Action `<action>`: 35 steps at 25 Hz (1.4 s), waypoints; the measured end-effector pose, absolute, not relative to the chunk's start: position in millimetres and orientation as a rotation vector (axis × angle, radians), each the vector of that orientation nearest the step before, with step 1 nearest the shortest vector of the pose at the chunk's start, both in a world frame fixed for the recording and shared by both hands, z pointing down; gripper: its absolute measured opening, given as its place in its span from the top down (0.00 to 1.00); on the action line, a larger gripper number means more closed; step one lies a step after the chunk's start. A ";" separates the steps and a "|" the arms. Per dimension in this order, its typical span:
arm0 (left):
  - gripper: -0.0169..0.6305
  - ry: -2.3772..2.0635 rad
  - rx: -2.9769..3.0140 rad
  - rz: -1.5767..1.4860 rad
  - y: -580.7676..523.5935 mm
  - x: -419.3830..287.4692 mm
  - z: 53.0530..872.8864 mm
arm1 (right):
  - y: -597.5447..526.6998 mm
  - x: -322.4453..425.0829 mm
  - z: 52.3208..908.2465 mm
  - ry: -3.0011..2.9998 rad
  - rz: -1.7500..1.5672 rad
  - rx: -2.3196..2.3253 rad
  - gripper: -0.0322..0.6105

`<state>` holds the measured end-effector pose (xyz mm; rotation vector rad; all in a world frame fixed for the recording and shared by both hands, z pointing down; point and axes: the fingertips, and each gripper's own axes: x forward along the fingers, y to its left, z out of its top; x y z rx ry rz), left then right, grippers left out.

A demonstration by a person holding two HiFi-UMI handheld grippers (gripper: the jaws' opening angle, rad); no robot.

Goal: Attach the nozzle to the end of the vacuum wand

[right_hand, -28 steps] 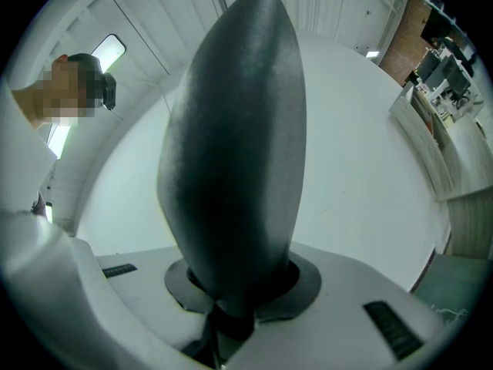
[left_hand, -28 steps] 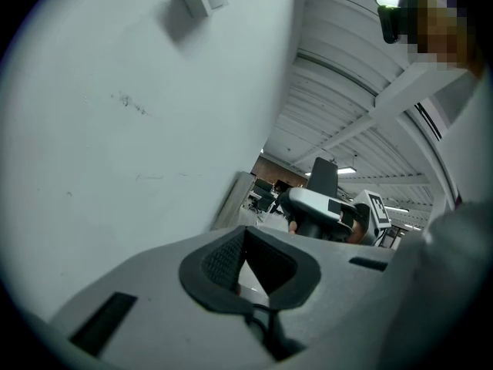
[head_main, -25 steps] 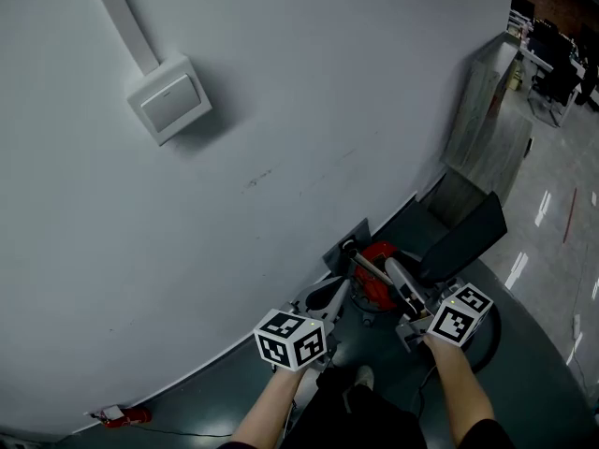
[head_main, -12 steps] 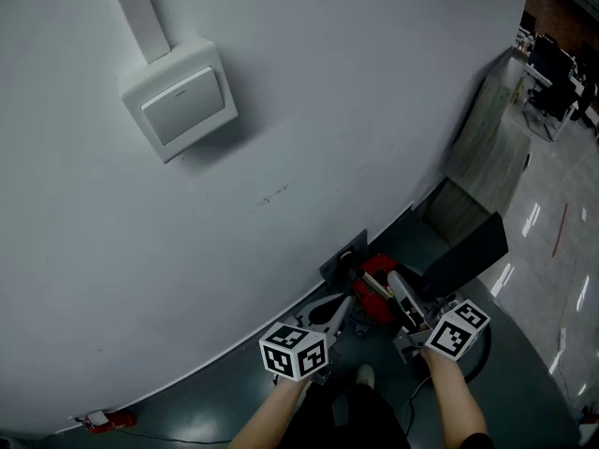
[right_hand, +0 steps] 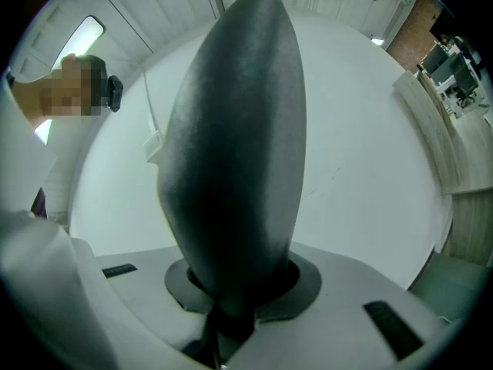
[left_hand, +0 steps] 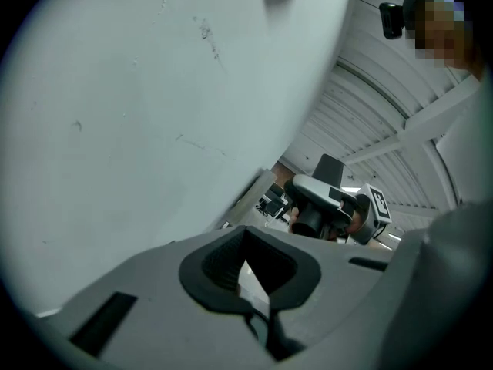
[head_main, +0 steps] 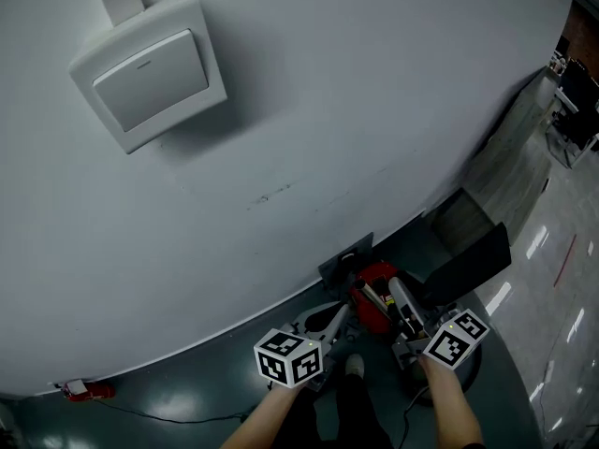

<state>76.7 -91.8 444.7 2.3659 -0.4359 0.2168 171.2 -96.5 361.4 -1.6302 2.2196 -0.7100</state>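
The right gripper (right_hand: 231, 303) is clamped on a dark grey tapered piece (right_hand: 235, 145), probably the nozzle, which stands straight out from its jaws toward the white wall (right_hand: 370, 168). The left gripper (left_hand: 254, 284), beside it, is closed on nothing. A red vacuum cleaner (head_main: 374, 293) sits on the floor (head_main: 187, 410) just ahead of both grippers.

No text, brand or number can be read anywhere. The left cube (head_main: 291, 356) and right cube (head_main: 456, 337) carry only black-and-white square markers, which spell no letters or digits.
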 end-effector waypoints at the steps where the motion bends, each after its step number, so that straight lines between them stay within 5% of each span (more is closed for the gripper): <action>1: 0.97 -0.447 2.359 0.213 -93.7 78.5 449.4 | -100.2 173.6 364.5 2.229 -0.711 -1.626 0.83; 27: 0.96 -0.509 2.285 0.058 -114.8 122.2 610.0 | -174.4 182.3 490.8 2.464 -0.764 -1.483 0.83; 35: 0.72 -0.414 2.334 0.044 -101.2 158.1 634.3 | -184.1 170.7 503.3 2.574 -0.740 -1.435 0.83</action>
